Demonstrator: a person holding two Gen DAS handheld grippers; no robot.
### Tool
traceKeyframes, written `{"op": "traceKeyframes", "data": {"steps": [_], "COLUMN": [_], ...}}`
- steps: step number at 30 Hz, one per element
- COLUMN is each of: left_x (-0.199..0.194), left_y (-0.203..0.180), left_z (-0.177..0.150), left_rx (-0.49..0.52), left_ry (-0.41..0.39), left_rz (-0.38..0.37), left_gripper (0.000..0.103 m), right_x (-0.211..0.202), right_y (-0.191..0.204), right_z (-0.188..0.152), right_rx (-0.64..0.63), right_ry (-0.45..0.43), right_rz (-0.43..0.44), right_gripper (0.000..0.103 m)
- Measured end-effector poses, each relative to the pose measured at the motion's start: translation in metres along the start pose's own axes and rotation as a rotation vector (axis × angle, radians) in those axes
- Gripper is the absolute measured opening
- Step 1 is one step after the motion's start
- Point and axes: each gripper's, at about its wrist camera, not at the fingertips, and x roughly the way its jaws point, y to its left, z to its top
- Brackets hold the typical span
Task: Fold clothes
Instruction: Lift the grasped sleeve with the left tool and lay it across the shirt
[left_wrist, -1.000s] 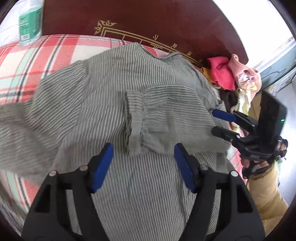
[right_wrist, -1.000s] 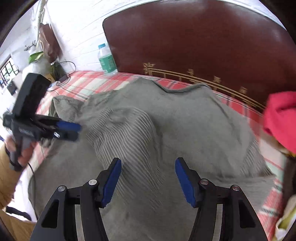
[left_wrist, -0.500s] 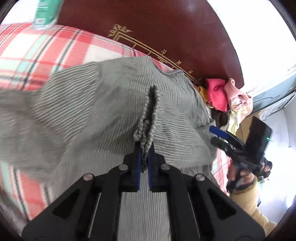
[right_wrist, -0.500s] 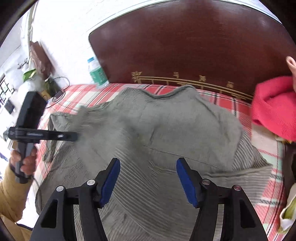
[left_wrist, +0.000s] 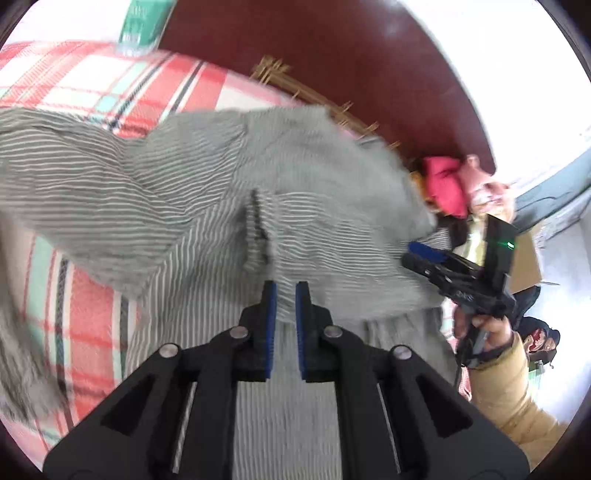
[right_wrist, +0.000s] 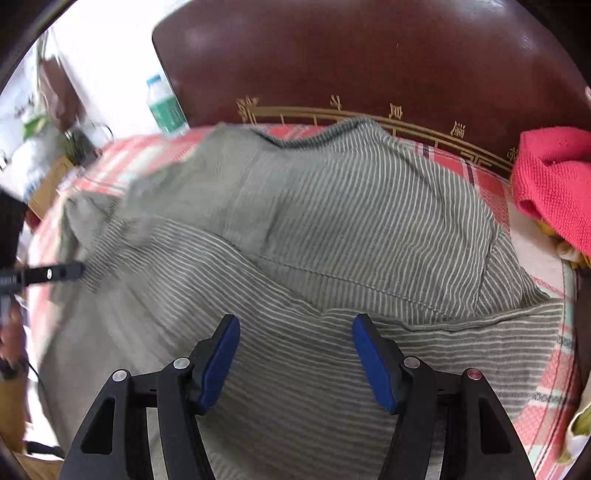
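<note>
Right now the striped shirt (right_wrist: 369, 221) lies spread on the plaid bedspread (left_wrist: 92, 77), collar end nearest the headboard (right_wrist: 369, 55). Its long axis runs straight away from the headboard towards me.

My left gripper (left_wrist: 282, 295) has just been opening. Its jaws stand a narrow gap apart, and the bunched sleeve cuff (left_wrist: 258, 236) sits just beyond the tips on the headboard side. As far as I can tell it is not pinched.

My right gripper (right_wrist: 293, 350) hovers over the hem half, the end far from the headboard, with its jaws wide apart and nothing between them. A stitched fold edge crosses the shirt just ahead of its tips, towards the headboard.

I judge the right hand nearer that edge, so the next pinch is its job. The red garment (right_wrist: 554, 177), piled against the headboard, stays clear.
</note>
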Motion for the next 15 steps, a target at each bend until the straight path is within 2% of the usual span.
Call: {"op": "traceKeyframes", "data": {"steps": [2,4,7,11,13,15], "left_x": [-0.022,-0.048,-0.087,-0.129,-0.143,-0.147], "left_y": [0.003,0.007,0.017,0.049,0.073,0.098], "left_z": [-0.009,-0.019,-0.031,-0.045,-0.052,-0.055], "left_rx": [0.020,0.033,0.024,-0.046,-0.087,-0.134], "left_ry": [-0.066,-0.144,-0.235,-0.315,-0.341,-0.330], "left_rz": [0.013,0.024,0.056,0.117,0.179,0.255], "left_gripper": [0.065,0.077,0.077,0.077,0.078,0.078], "right_x": [-0.010,-0.019,-0.031,-0.044,-0.052,-0.057], "right_y": [0.003,0.006,0.015,0.025,0.033,0.043], "right_z": [0.000,-0.001,-0.004,-0.008,-0.012,-0.015], "right_rx": [0.013,0.036,0.053,0.063,0.058,0.045], "right_ry": [-0.021,-0.043,-0.075,-0.083,-0.092,-0.099], "right_rz": [0.013,0.048,0.078,0.107,0.120,0.133], "right_gripper": [0.065,0.066,0.068,0.069,0.070,0.072]}}
